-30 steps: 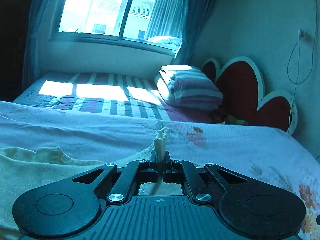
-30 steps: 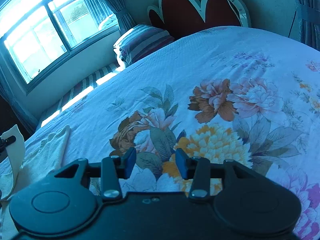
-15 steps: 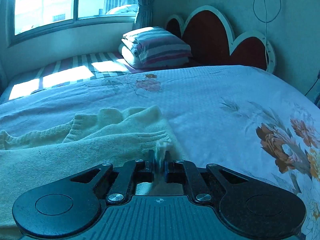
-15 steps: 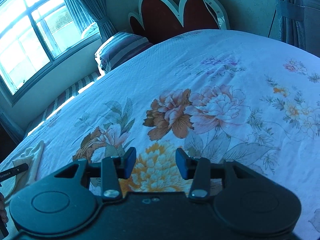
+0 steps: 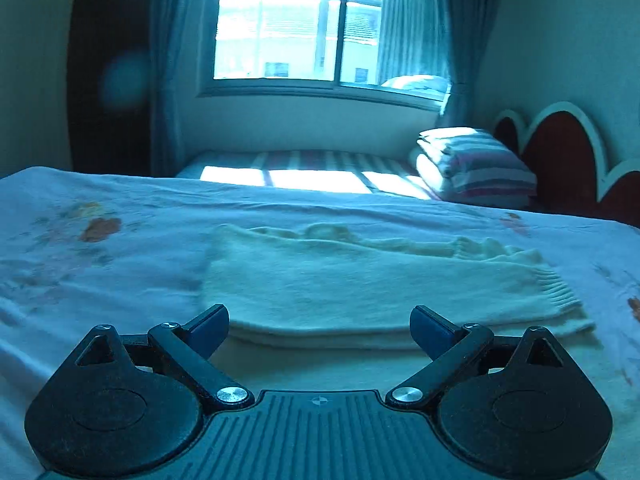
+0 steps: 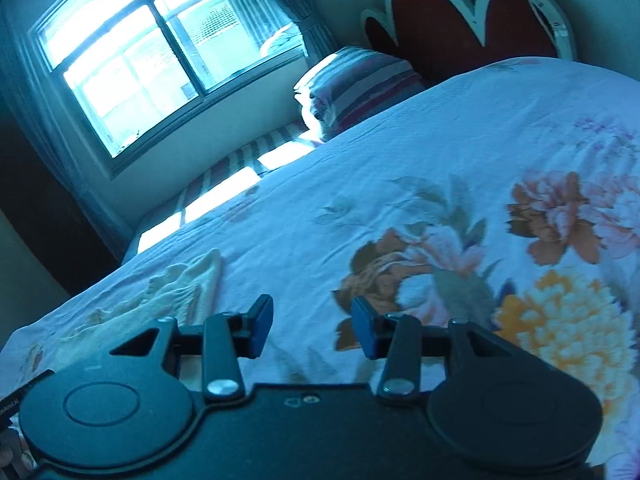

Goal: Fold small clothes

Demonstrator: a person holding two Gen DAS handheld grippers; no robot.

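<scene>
left gripper [image 5: 319, 326]: jaws apart, empty | right gripper [image 6: 312, 330]: jaws apart, empty | sweater [image 5: 360, 288]: cream knit, folded flat, ribbed cuff | bed [image 5: 100, 280]: floral sheet

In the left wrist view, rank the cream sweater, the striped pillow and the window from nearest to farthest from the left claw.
1. Cream sweater: straight ahead of the open left claw, flat on the bedspread.
2. Striped pillow: farther back on the right, beside the headboard.
3. Window: farthest, in the back wall, centre.
</scene>
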